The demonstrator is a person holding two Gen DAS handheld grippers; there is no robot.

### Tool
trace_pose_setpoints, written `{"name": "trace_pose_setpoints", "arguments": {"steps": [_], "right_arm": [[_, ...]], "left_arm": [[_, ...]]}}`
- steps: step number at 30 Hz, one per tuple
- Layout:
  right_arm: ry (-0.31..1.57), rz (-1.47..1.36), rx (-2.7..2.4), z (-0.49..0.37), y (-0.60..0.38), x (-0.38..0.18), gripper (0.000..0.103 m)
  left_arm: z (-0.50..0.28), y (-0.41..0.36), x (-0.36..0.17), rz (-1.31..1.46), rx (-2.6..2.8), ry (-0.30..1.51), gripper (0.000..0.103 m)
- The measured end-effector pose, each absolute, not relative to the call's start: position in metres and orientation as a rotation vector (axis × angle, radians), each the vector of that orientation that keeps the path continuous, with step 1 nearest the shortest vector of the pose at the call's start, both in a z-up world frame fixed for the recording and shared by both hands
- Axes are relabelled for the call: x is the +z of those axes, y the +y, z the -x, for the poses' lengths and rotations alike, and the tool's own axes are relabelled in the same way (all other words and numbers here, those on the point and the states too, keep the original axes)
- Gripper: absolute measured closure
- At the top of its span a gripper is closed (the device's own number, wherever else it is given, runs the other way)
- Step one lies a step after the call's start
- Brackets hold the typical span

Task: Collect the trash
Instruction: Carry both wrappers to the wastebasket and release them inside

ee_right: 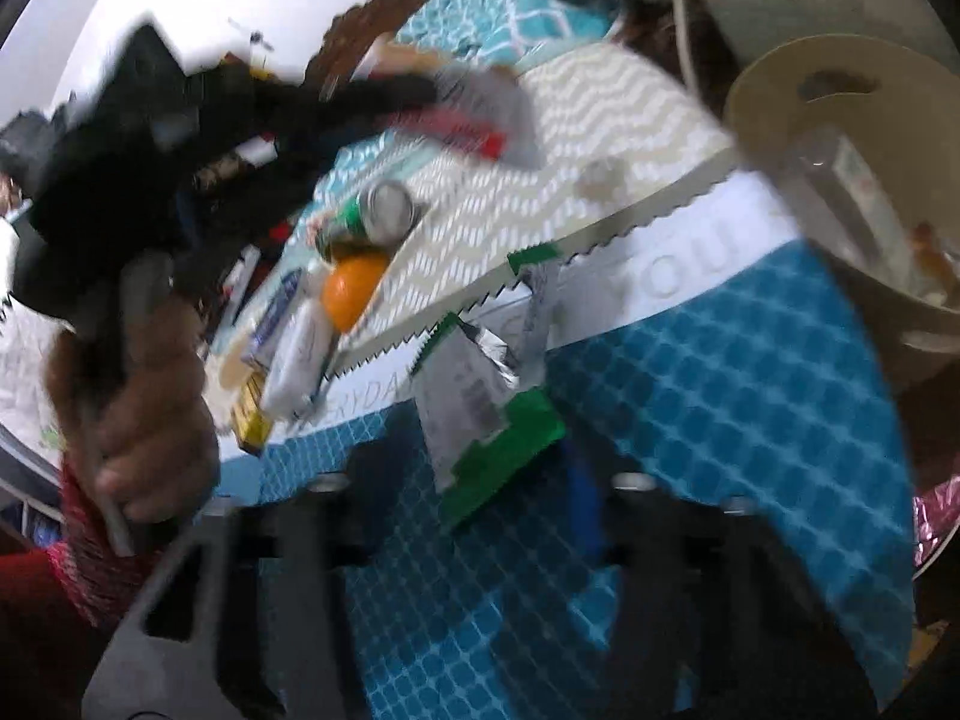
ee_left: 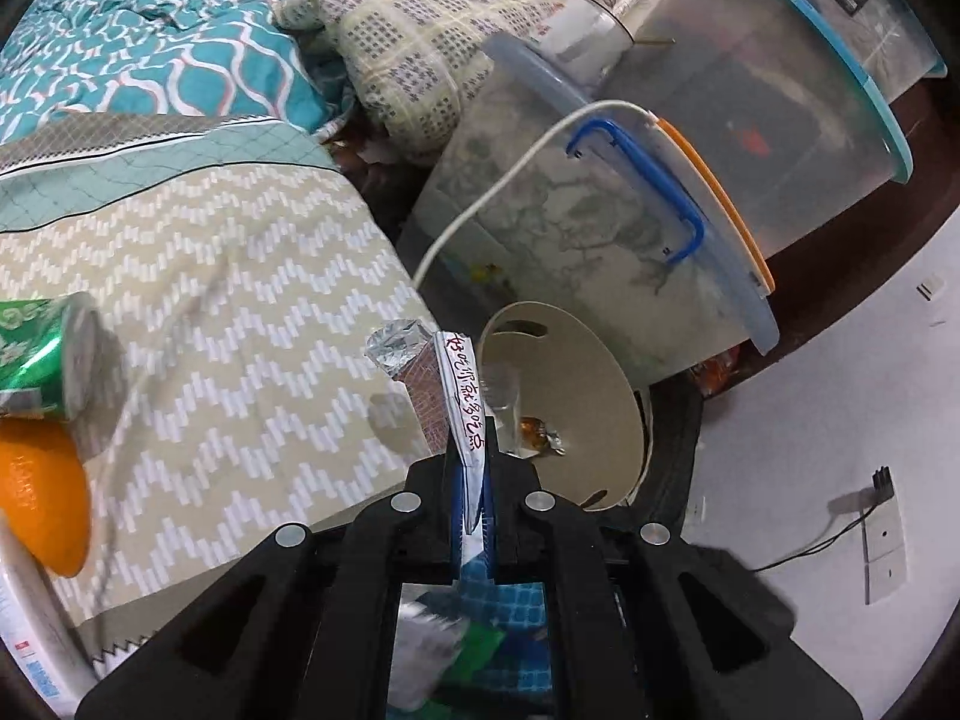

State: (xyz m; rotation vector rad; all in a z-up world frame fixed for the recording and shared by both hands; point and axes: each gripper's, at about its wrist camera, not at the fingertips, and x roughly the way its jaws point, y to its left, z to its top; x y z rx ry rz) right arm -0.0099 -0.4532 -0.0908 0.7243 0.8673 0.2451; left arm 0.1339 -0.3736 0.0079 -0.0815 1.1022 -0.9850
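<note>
Here, wrapper (ee_left: 459, 396): a white strip with red handwriting and a foil end, pinched upright in the closed left gripper (ee_left: 471, 480), just before the beige bin (ee_left: 576, 372).
Green wrapper (ee_right: 480, 420): between the right gripper's (ee_right: 480, 480) parted jaws; contact blurred, cannot tell.
Bin contents: a candy wrapper (ee_left: 540, 435); the rest unclear.
Left edge: green can (ee_left: 42, 354), orange (ee_left: 42, 498), both cut off.
Hand (ee_right: 138, 396): grips the other tool's handle, smeared.
</note>
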Motion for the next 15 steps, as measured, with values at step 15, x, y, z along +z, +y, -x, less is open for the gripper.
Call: {"name": "trace_pose_setpoints", "arguments": {"steps": [15], "right_arm": [[0.558,-0.824,-0.31,0.083,-0.6,-0.071,0.098]], "left_arm": [[-0.105,-0.492,0.001,-0.047,-1.145,1.124,0.099]]}}
